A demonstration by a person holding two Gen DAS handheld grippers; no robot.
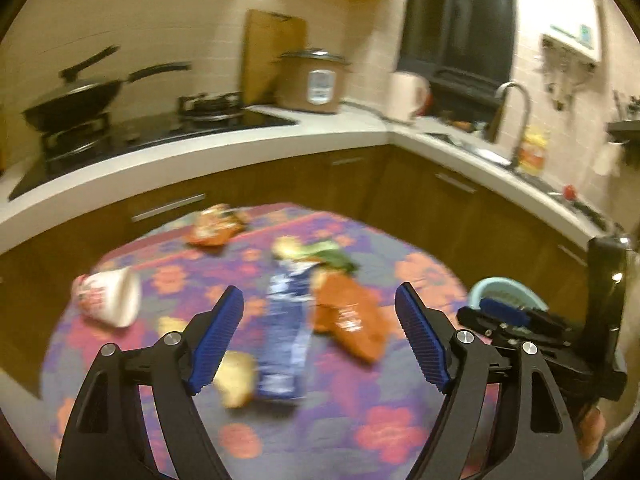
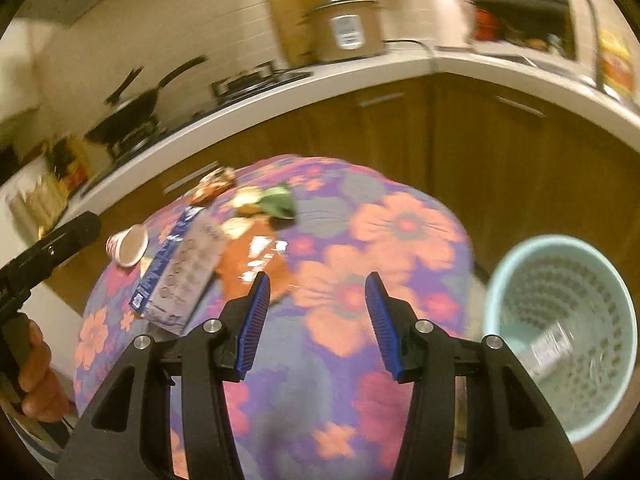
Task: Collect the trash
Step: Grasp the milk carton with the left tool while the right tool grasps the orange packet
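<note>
Both claws are gaping wide and gripping nothing: the left claw (image 1: pixel 319 332) is hovering over the blue box (image 1: pixel 286 332) and orange wrapper (image 1: pixel 352 320) lying on the flowered tabletop (image 2: pixel 360 360); the right claw (image 2: pixel 318 320) is hanging beside the pale-green bin (image 2: pixel 560 320); farther off, a paper cup (image 1: pixel 108 296) is lying tipped

Bare cloth (image 2: pixel 320 400) lies between the wrappers (image 2: pixel 252 264) and basket (image 2: pixel 560 340).

A round table covered in a purple cloth with orange-pink flowers (image 2: pixel 400 220) carries a tipped white paper cup (image 1: pixel 108 298), a flattened blue carton (image 1: pixel 286 332), an orange wrapper (image 1: pixel 352 318), an orange snack bag (image 1: pixel 214 228), green leafy scraps (image 1: pixel 330 254) and a yellowish scrap (image 1: pixel 236 378).
</note>
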